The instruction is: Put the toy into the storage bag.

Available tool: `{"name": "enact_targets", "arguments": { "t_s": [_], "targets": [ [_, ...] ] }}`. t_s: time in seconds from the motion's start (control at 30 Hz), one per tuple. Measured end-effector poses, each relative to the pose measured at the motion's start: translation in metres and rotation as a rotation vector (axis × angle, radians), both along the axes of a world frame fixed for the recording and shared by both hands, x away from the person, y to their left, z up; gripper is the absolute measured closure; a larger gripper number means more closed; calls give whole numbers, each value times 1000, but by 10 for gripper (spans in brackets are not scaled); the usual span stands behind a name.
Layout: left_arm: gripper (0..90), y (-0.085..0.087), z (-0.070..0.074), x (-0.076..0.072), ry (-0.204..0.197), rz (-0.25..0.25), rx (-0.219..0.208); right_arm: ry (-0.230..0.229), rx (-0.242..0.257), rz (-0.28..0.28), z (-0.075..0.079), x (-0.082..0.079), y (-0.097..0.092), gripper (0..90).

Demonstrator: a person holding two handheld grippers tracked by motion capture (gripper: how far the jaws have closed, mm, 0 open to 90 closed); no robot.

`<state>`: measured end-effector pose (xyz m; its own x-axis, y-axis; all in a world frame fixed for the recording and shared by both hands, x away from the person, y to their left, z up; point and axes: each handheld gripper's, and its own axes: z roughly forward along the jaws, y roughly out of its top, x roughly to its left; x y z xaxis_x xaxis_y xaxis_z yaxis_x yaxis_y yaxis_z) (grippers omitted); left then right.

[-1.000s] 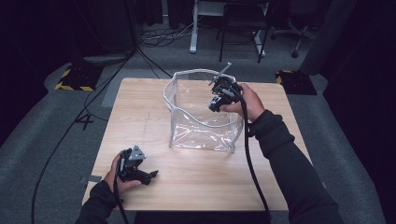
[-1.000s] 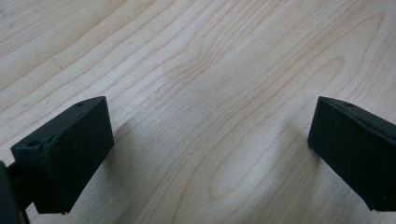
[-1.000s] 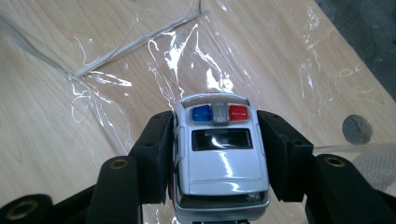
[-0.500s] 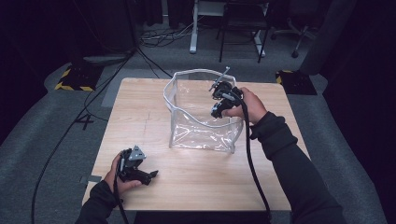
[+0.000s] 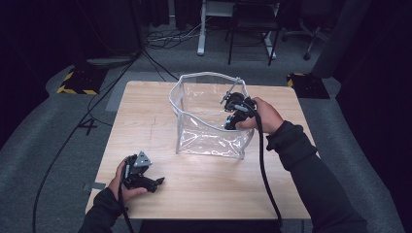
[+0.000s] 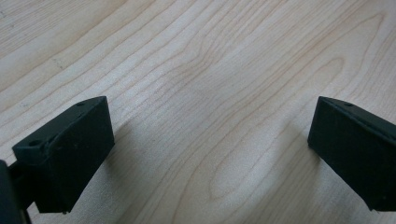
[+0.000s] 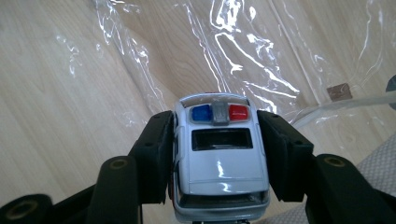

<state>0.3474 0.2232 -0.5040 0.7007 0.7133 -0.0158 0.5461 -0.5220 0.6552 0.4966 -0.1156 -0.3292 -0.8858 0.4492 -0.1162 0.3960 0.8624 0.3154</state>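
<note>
The right gripper (image 7: 217, 154) clamps a white toy police car (image 7: 219, 163) by its two sides, over the right rim of the clear plastic bag (image 5: 209, 141) mid-table. The car's long axis runs along the jaws, light bar toward the bag's interior. The left gripper (image 5: 145, 180) rests at the near left of the table (image 5: 145, 111), jaws spread over bare wood.

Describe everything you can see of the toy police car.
The toy police car is white and glossy, with a blue and a red roof light either side of a grey centre piece, a dark window and a silvery bumper at the near end. The right gripper is shut on it, black pads pressing both flanks. It hangs over the clear plastic bag, whose crinkled film shows beneath it against the wooden table.
</note>
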Motion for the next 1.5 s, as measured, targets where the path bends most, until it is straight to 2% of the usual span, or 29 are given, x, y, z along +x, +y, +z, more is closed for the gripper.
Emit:
{"name": "enact_targets", "arguments": {
  "t_s": [0.1, 0.2, 0.23, 0.33, 0.9, 1.23, 1.5],
  "targets": [
    [6, 0, 0, 0, -2, 3, -6, 14, -7, -3, 0, -2, 0, 486],
    [6, 0, 0, 0, 5, 2, -5, 43, -34, -1, -1, -4, 1, 485],
    [6, 0, 0, 0, 4, 1, -5, 70, -50, -48, 0, -7, 2, 486],
    [6, 0, 0, 0, 2, 2, -3, 84, -62, -50, -1, -6, 0, 485],
    [6, 0, 0, 0, 1, 0, -2, 96, -77, -51, -1, -4, 0, 483],
    [6, 0, 0, 0, 0, 0, -1, 95, -68, -44, -1, -5, -1, 522],
    [6, 0, 0, 0, 1, 0, -2, 85, -53, -43, -1, -6, -2, 507]
  ]
}}
